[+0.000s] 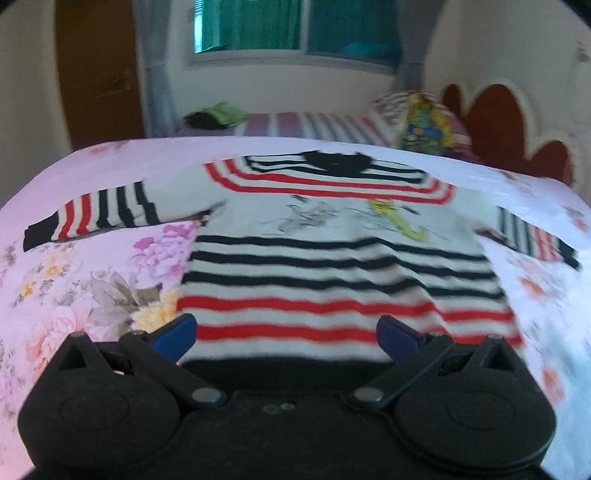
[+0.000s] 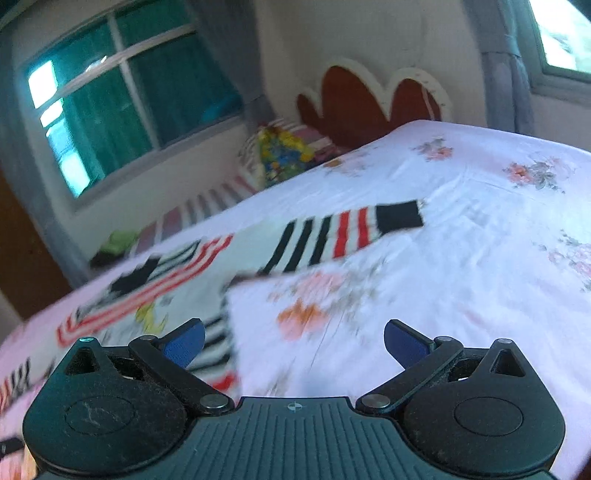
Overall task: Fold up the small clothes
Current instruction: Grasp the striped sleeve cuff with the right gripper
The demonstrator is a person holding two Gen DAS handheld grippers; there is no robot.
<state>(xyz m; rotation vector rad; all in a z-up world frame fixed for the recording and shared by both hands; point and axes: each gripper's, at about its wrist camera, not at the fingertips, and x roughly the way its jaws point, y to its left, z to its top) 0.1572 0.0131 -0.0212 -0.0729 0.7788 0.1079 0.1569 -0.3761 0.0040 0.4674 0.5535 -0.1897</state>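
A small white sweater (image 1: 332,251) with black and red stripes and a black collar lies flat, front up, on a floral bedsheet (image 1: 74,280), both sleeves spread out. My left gripper (image 1: 286,334) is open and empty, just above the sweater's hem. My right gripper (image 2: 293,343) is open and empty over the bare sheet (image 2: 461,258), to the right of the sweater's body (image 2: 155,295) and near its right sleeve (image 2: 343,236). The right wrist view is blurred.
A striped mattress (image 1: 314,125) lies beyond the sheet with green and dark clothes (image 1: 216,116) and a colourful pillow (image 1: 424,125) on it. A red scalloped headboard (image 1: 506,125) stands at the right. A window (image 1: 295,29) is in the far wall.
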